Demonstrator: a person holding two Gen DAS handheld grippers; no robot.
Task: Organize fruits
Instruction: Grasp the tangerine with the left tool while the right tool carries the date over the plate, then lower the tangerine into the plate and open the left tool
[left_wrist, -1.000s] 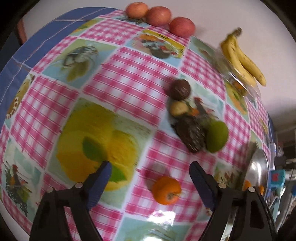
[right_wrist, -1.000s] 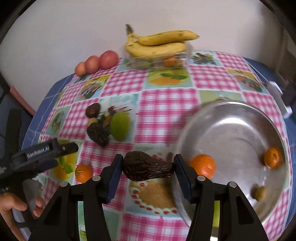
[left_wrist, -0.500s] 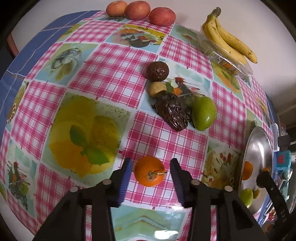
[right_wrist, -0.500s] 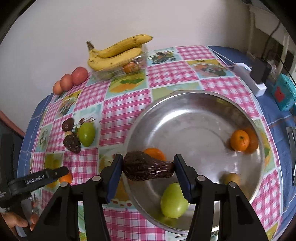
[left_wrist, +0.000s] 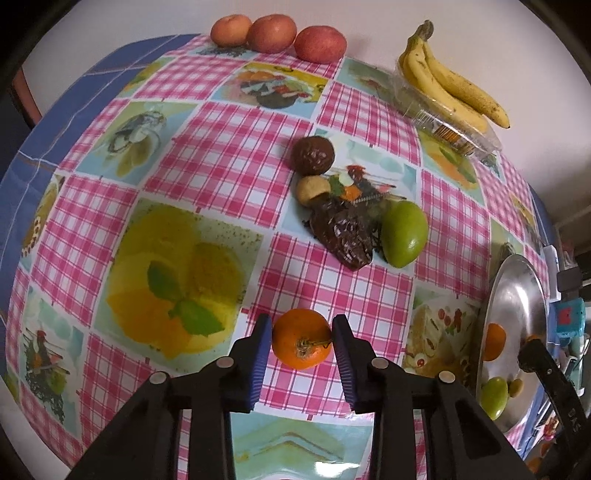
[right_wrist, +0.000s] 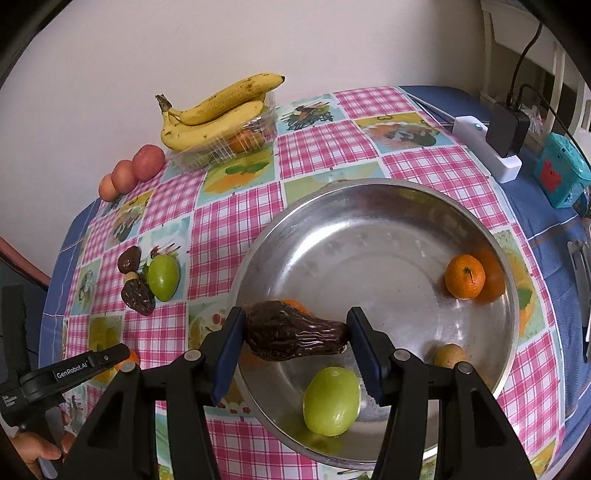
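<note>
My left gripper (left_wrist: 301, 345) is shut on an orange (left_wrist: 301, 344) that sits on the checked tablecloth. My right gripper (right_wrist: 295, 341) is shut on a dark wrinkled pear-shaped fruit (right_wrist: 293, 335) and holds it over the near left rim of the steel bowl (right_wrist: 369, 192). In the bowl lie a green fruit (right_wrist: 331, 400), an orange (right_wrist: 464, 277), a small tan fruit (right_wrist: 448, 356) and another orange partly hidden behind the held fruit. On the cloth to the left sit a dark round fruit (left_wrist: 313, 155), a small tan fruit (left_wrist: 313, 189), a dark wrinkled fruit (left_wrist: 341, 236) and a green fruit (left_wrist: 403, 233).
Bananas (right_wrist: 218, 110) lie on a clear plastic box (right_wrist: 236, 142) at the back by the wall. Three reddish fruits (left_wrist: 279, 33) line the back left edge. A white power strip with a black plug (right_wrist: 495, 144) and a teal box (right_wrist: 561, 175) stand to the right of the bowl.
My left gripper has come down around the orange and closed on it. My right gripper has carried the dark fruit from beside the bowl to over its rim.
</note>
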